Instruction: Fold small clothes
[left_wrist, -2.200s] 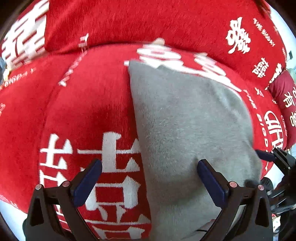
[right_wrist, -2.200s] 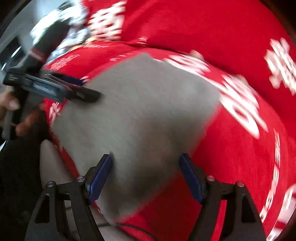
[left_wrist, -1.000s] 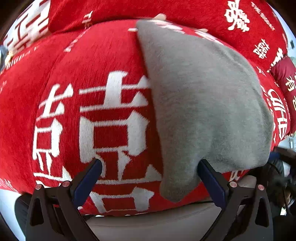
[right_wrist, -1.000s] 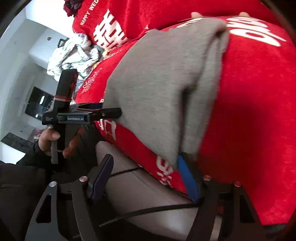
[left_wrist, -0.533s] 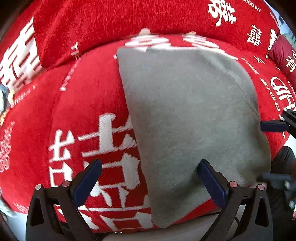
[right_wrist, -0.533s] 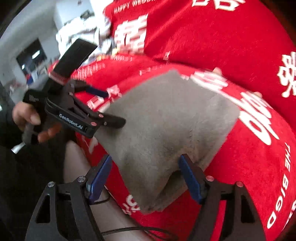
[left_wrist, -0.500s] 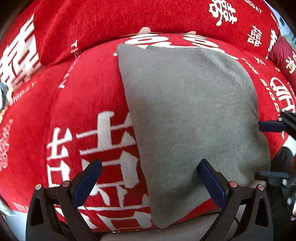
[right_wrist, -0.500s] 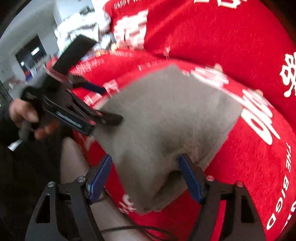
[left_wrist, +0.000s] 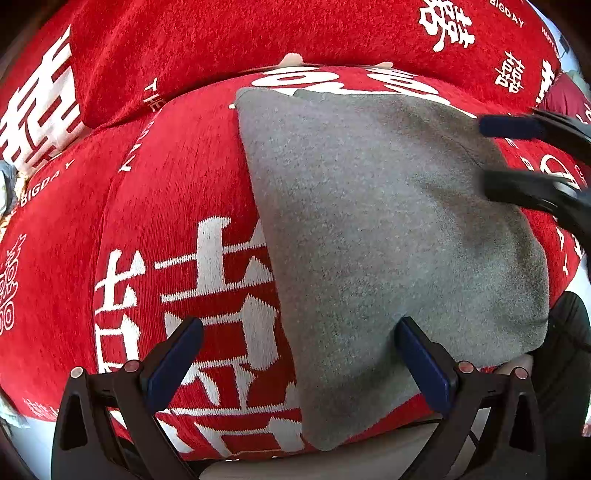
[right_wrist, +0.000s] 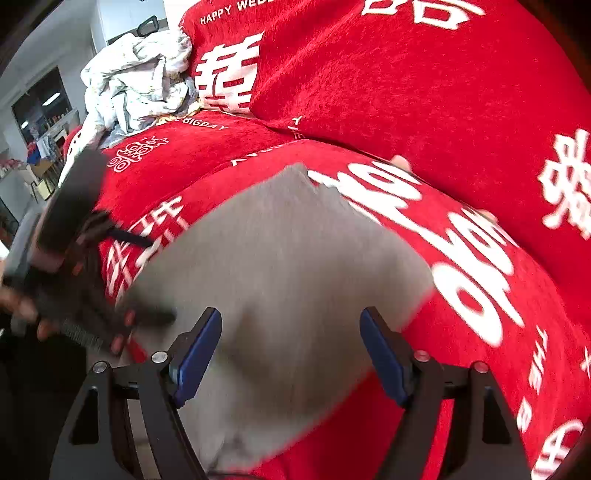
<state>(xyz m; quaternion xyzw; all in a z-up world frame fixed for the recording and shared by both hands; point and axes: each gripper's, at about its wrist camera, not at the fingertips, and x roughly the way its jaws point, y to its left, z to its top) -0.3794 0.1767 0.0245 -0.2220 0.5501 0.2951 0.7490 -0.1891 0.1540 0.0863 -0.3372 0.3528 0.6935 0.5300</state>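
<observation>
A grey folded cloth lies flat on the red sofa seat, its near end hanging a little over the front edge. My left gripper is open above the cloth's left edge, one finger over red fabric and one over grey, holding nothing. In the left wrist view my right gripper reaches in from the right over the cloth's far right part. In the right wrist view the right gripper stands open above the cloth, its pads clear of it. The left gripper is blurred there, at the cloth's left side.
The red backrest with white lettering rises behind the seat. A crumpled pile of white laundry lies at the sofa's far left end. The beige sofa front shows below the cloth. A person's hand holds the left gripper.
My right gripper has left the cloth's hanging corner, rolled, and risen over the cloth. The cloth now lies flatter on the seat. The left gripper has barely shifted.
</observation>
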